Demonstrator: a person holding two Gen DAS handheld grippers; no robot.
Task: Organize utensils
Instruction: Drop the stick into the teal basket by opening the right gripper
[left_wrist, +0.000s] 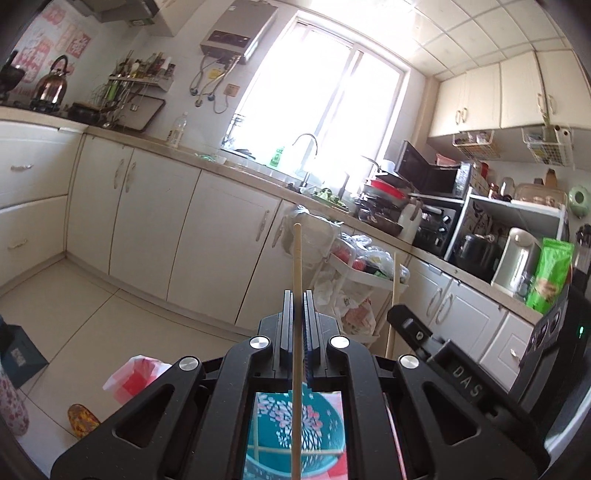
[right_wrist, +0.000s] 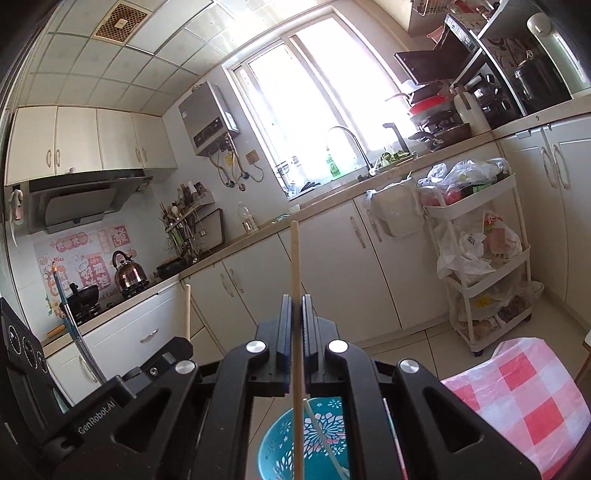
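- Gripping a pale wooden chopstick (left_wrist: 297, 266), the left hand-held gripper (left_wrist: 298, 295) has its jaws clenched on the stick, which runs up past the fingertips and down behind them over the teal basket (left_wrist: 325, 413).
- Right hand-held gripper (right_wrist: 293, 299) is likewise clenched on a second chopstick (right_wrist: 294, 258), held nearly upright above the teal basket (right_wrist: 273, 443).
- Seen from the left wrist, the right hand-held gripper (left_wrist: 402, 317) sits just to the right of the basket, its chopstick (left_wrist: 394, 280) rising beside it.
- Seen from the right wrist, the left hand-held gripper (right_wrist: 162, 360) lies left of the basket with its chopstick (right_wrist: 187, 310) standing up.
- More thin sticks (left_wrist: 291, 451) lie crosswise in the teal basket, and a white utensil (right_wrist: 325, 435) leans inside it.
- A red-and-white checked cloth (right_wrist: 524, 406) lies to the right of the basket.
- Beyond the basket stand white cabinets (left_wrist: 221, 236), a sink tap (left_wrist: 306, 142) under a bright window (left_wrist: 321, 92), and a white trolley (right_wrist: 480, 266) stuffed with bags.
- A kettle (right_wrist: 127, 273) sits on the stove, far left of the basket.
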